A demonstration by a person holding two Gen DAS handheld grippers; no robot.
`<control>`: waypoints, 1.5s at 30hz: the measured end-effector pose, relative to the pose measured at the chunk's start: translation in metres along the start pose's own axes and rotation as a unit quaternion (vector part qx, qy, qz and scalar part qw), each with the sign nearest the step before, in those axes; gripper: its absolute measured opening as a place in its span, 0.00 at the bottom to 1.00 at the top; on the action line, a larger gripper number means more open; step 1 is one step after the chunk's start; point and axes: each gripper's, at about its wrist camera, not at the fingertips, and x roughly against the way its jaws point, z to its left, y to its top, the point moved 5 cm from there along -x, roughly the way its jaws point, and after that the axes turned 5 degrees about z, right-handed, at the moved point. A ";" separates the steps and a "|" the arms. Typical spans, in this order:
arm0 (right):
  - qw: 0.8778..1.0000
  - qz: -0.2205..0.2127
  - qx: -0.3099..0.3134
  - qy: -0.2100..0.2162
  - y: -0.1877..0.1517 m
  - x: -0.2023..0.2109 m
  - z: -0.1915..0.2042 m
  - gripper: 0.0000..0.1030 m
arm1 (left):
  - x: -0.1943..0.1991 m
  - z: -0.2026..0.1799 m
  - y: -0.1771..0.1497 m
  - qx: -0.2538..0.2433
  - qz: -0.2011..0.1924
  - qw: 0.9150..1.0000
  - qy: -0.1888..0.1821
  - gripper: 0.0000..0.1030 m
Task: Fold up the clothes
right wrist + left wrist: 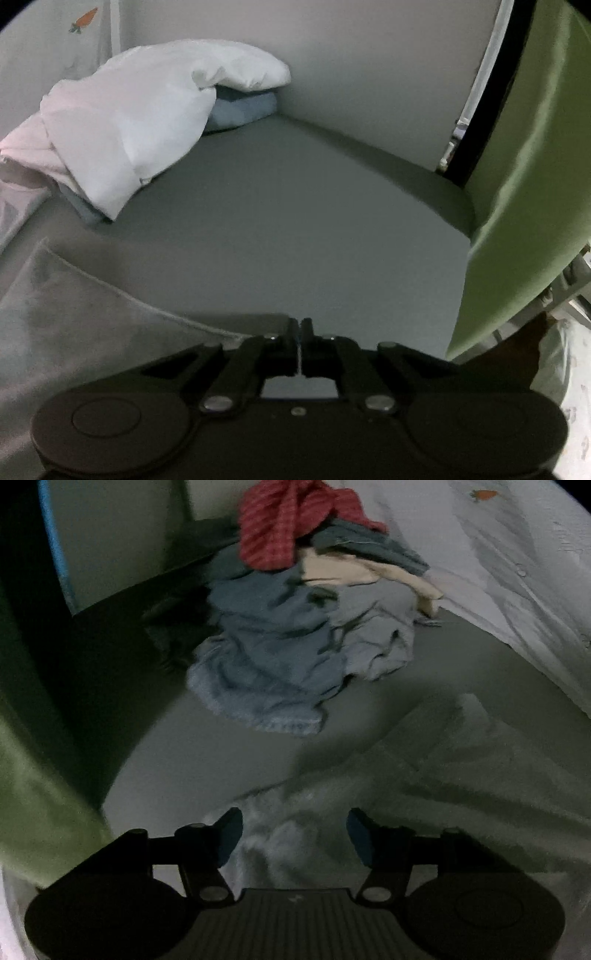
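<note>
A pale fluffy cloth (424, 786) lies spread on the grey bed surface (207, 760). My left gripper (294, 834) hangs over its rumpled edge, open, and its blue pads (229, 836) stand apart without pressing the fabric. In the right wrist view the same pale cloth (62, 317) stretches from the lower left to my right gripper (299, 332). That gripper is shut, with a thin pale edge of the cloth pinched between its fingers. A pile of unfolded clothes (280, 653) sits farther back: a red checked piece (280, 524) on top, blue and cream ones below.
A white sheet with a carrot print (517, 572) covers the right side. A white pillow (147, 110) rests on a folded blue item (243, 110) at the back left. A green curtain (524, 184) hangs at the bed's right edge, with a grey wall (369, 74) behind.
</note>
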 end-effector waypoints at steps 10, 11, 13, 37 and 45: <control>0.998 -0.008 0.023 0.059 -0.036 0.051 0.096 0.56 | -0.068 -0.069 0.073 -0.049 0.011 0.996 -0.074 0.77; 0.998 -0.006 0.034 0.062 -0.041 0.054 0.109 0.58 | -0.077 -0.077 0.079 -0.056 0.014 0.995 -0.076 0.77; 0.996 -0.001 0.058 0.068 -0.048 0.058 0.133 0.59 | -0.096 -0.093 0.087 -0.060 0.024 0.994 -0.083 0.74; 0.992 0.024 -0.085 0.093 -0.051 0.042 0.051 0.69 | -0.050 -0.061 0.047 0.021 -0.003 0.996 -0.090 0.54; 0.984 0.028 -0.133 0.116 -0.057 0.020 -0.004 0.64 | -0.020 -0.035 -0.048 0.002 0.061 0.994 -0.096 0.68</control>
